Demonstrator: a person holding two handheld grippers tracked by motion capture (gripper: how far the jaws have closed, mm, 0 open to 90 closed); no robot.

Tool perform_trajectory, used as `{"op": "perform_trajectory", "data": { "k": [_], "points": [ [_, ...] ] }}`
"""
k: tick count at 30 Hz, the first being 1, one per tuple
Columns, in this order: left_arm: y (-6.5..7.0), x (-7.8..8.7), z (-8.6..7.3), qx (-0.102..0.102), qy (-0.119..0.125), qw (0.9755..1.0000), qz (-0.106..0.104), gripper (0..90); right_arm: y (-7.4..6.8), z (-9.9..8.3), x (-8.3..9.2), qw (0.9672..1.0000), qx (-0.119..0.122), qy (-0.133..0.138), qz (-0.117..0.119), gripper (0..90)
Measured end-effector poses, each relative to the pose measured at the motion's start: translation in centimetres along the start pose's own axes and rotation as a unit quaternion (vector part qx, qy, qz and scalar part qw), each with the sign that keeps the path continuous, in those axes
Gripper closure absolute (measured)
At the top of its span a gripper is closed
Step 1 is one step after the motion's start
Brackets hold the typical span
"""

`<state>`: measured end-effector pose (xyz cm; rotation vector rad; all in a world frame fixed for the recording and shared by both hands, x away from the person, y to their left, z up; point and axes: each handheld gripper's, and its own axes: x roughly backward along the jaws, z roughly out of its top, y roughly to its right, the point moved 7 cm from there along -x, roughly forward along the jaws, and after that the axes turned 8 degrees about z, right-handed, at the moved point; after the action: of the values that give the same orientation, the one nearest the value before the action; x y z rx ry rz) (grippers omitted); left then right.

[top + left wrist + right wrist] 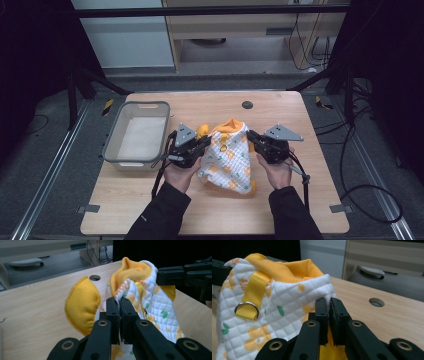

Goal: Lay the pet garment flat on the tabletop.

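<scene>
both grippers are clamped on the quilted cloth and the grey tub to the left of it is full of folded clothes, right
Not quite. Both the left gripper and the right gripper are shut on the quilted cloth, but the high view shows the grey tub beside it holds no clothes; only its pale bottom shows.

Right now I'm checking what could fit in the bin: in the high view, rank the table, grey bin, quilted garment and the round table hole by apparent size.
1. Wooden table, by far.
2. Grey bin.
3. Quilted floral garment, bunched up between both grippers, so it may spread larger.
4. Round table hole, smallest.
</scene>
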<state>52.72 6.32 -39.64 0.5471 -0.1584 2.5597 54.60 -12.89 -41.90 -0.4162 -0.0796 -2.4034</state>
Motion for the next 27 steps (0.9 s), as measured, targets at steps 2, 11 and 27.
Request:
{"op": "perform_trajectory", "data": {
  "k": [2,11,27],
  "points": [
    [-0.3,-0.9,0.5,0.005,0.001,1.0000,0.006,87.0,0.8,0.1,-0.6,0.9998,-0.010,0.008,-0.013,84.8],
    [-1.5,-5.8,1.7,0.020,0.009,0.9989,0.042,87.1,4.0,0.5,-3.1,0.9966,-0.011,0.004,-0.082,84.9],
    [-4.9,-5.6,2.8,0.054,0.001,0.9972,0.052,47.6,7.9,-0.4,-2.3,0.9879,-0.019,-0.041,-0.149,65.8]
  ]
}}
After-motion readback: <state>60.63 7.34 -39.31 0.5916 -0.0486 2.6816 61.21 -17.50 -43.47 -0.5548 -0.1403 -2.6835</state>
